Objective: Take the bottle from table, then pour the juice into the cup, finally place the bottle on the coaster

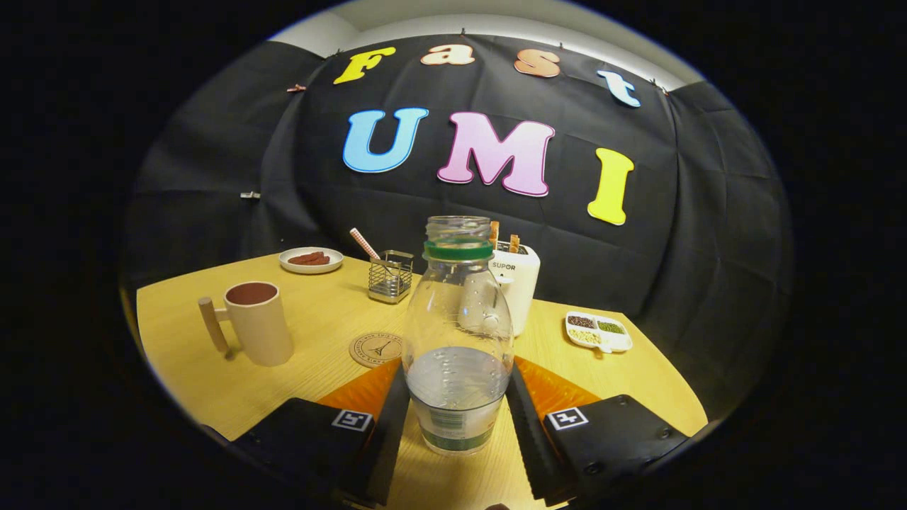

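Standing upright between the two fingers of the hand-held gripper [457, 418] is a clear plastic bottle [458, 340] with a green neck ring and no cap, holding clear liquid in roughly its lower third. Both fingers are lying against the bottle's lower sides, one on each flank, so the gripper is looking clamped on it, while the bottle's base is appearing to sit on the pale yellow wooden table [212, 382]. Just ahead of the left finger, a round cork coaster [375, 349] with a dark printed emblem is lying flat on the table. Farther out on that side, a beige mug [256, 322] with a wooden handle is standing upright, well apart from the bottle. Beyond the mug, a small white plate [311, 260] is carrying dark brown pieces. Behind the bottle, a metal wire holder [390, 276], with a striped straw leaning in it, and a white appliance [516, 283] are standing. Off beyond the right finger, a white divided dish [599, 331] is holding grains.
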`<move>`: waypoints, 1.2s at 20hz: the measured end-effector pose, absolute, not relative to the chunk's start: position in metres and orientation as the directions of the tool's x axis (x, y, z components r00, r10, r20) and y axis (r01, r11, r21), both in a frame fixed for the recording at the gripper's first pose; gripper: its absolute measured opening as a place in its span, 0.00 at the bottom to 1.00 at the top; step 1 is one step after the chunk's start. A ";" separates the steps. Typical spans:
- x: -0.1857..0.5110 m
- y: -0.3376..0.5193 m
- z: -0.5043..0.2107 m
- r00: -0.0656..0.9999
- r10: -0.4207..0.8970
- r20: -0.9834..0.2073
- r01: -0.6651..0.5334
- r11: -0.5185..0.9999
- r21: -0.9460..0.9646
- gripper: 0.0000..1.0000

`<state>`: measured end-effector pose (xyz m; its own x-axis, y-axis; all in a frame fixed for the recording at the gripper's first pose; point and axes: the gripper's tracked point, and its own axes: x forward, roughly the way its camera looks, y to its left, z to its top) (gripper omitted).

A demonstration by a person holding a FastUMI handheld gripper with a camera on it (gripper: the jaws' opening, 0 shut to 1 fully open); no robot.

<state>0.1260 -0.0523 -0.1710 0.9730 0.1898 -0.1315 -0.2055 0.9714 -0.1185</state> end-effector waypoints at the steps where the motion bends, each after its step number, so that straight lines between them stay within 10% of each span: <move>1: 0.126 -0.051 -0.171 0.971 0.194 -0.139 -0.212 0.969 -0.125 0.74; 24: 0.138 0.020 -0.080 0.944 0.266 -0.193 -0.329 0.767 -0.551 0.74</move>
